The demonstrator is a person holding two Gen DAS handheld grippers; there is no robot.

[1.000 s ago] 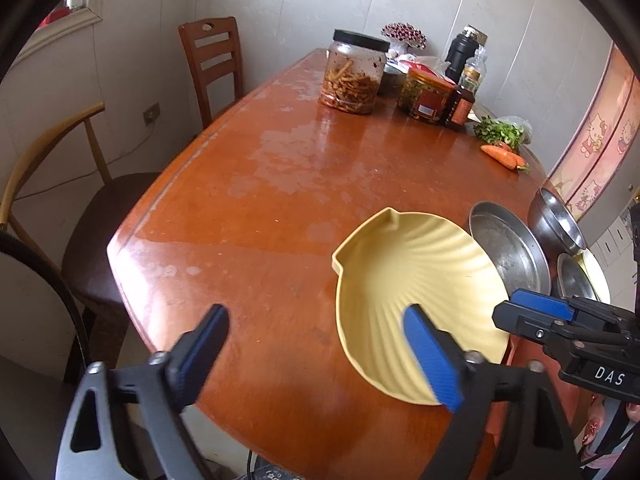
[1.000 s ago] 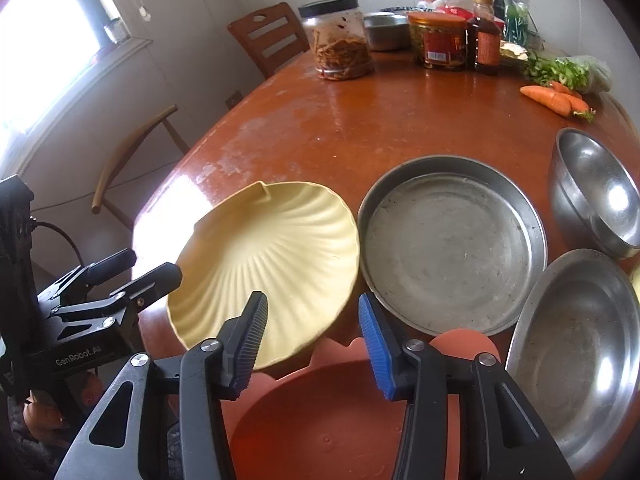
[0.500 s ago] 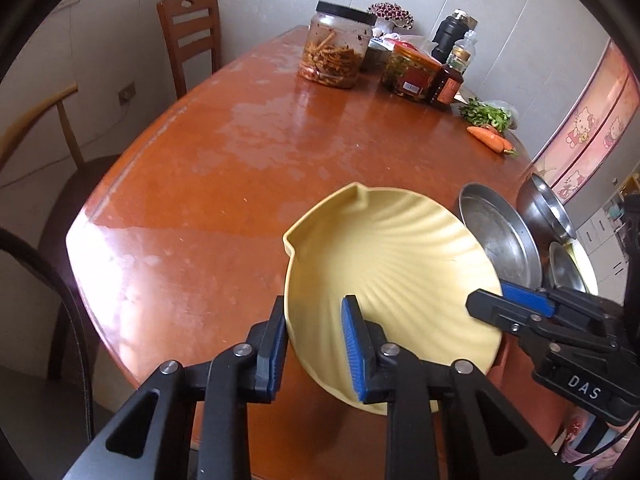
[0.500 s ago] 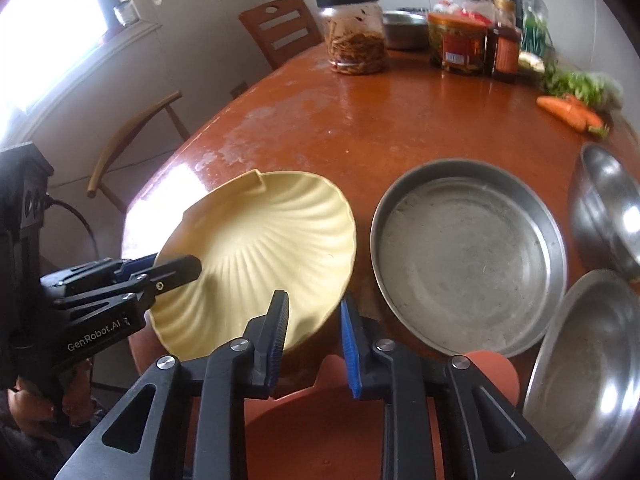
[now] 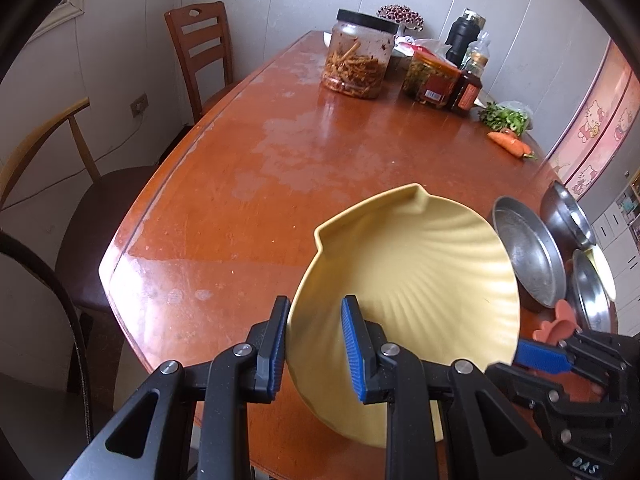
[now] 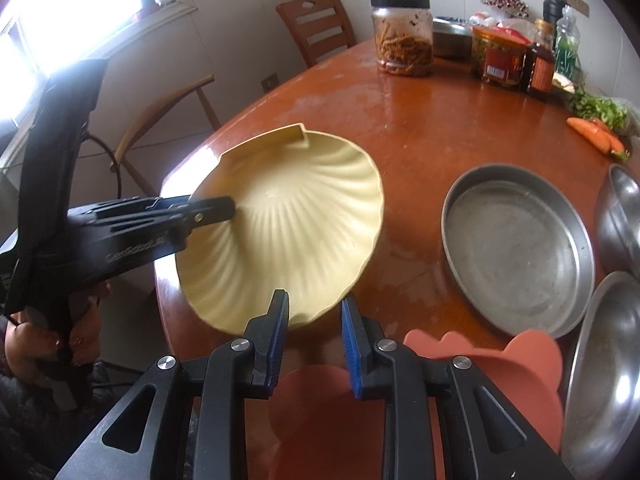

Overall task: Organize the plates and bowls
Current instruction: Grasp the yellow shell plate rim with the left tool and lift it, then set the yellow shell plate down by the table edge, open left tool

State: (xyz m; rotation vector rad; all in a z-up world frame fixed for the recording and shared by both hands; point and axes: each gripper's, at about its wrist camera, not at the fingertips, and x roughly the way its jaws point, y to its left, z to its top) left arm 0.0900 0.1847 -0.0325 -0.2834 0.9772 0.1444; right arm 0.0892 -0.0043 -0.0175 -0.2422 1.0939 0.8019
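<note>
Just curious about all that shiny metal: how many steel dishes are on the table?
4: a flat round pan right of the yellow plate, a deep bowl at the right edge, a shallow dish nearest, a bowl behind the jars. Others may be hidden.

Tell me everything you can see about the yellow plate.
The yellow plate is shaped like a scallop shell, with ribs fanning from a squared notch on its far rim. It looks like matte plastic and is empty. It is tilted, its near side over the table edge. The left gripper is shut on its near-left rim, one finger inside, one outside. The right gripper is shut on the near-right rim. A steel pan lies beside it, apart.
</note>
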